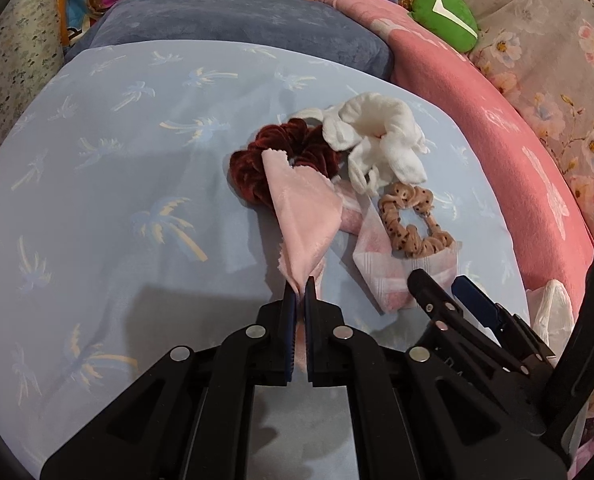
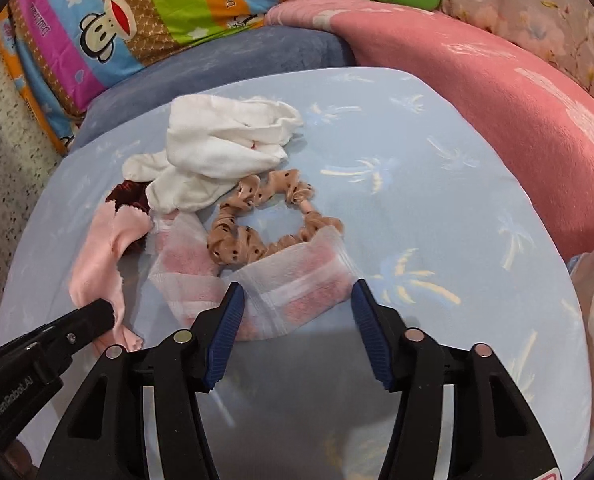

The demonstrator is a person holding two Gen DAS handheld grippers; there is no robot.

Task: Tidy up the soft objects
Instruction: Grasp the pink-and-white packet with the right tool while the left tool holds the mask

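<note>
Left gripper [image 1: 300, 286]: we see its jaws pressed together on a corner of the pink cloth [image 1: 303, 216], at the near left of the pile; the cloth rises from the pinch and drapes over the dark red scrunchie [image 1: 257, 168].
Right gripper [image 2: 297, 304]: we see its jaws spread, with the near end of the pink-and-white striped towel [image 2: 297, 284] lying between them; the pads do not press on it.
Striped towel: it lies crumpled on the light blue sheet [image 1: 97, 200], just right of the pink cloth.
Spotted tan scrunchie [image 2: 257, 216]: it rests partly on the far edge of the striped towel.
White socks [image 2: 225, 148]: they lie heaped at the far side, overlapping the red scrunchie.
Surroundings: a blue cushion [image 1: 233, 24] and a pink blanket [image 1: 497, 128] lie beyond the sheet.
Progress: we judge the task barely begun; all five soft items sit in one mixed cluster.
Remaining: we judge that each item needs separating, folding or pairing, and placing in order.
</note>
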